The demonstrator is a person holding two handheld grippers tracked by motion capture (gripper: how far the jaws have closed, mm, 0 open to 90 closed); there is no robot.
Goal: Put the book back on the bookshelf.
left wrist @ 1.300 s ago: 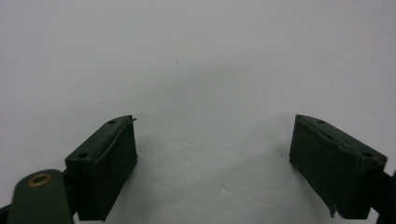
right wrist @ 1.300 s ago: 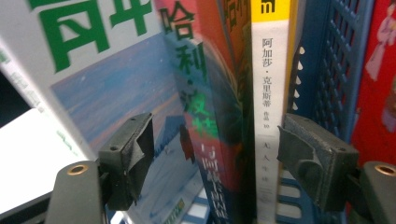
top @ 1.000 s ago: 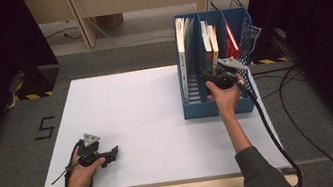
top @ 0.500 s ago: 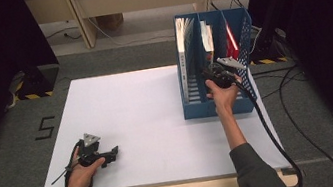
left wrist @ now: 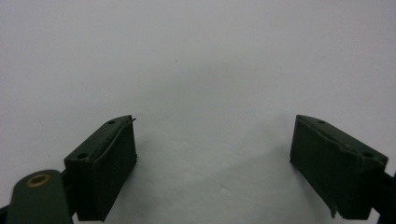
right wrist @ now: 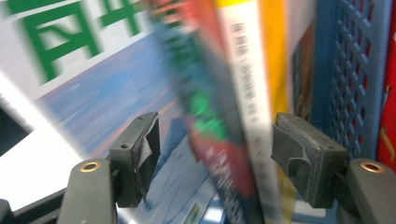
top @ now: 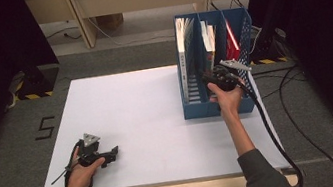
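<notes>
Resting low on the white tabletop [top: 158,115], near its front left corner: left tool [top: 113,154], held in the left hand [top: 83,170], pointing off toward the right. Standing wide apart, with nothing but bare tabletop [left wrist: 196,70] showing between the two black jaws of the left tool [left wrist: 212,158].

Reaching into the blue file rack [top: 196,111] at the right side of the tabletop: right tool [top: 209,74], held up in the right hand [top: 228,99], cable trailing back off the tabletop edge. Having just been opening, and standing apart around the spine of a book [right wrist: 243,93] in the right gripper view, right tool [right wrist: 215,154] straddling it. Sitting just beside the right-hand jaw, that spine, with a clear gap to the left-hand jaw; pads not visibly pressing. Leaning tilted ahead of the tool, the book, blurred, with a larger blue and white cover [right wrist: 84,84] further left behind the left-hand jaw. Standing immediately right of the tool: blue lattice wall [right wrist: 355,70] of the rack.
</notes>
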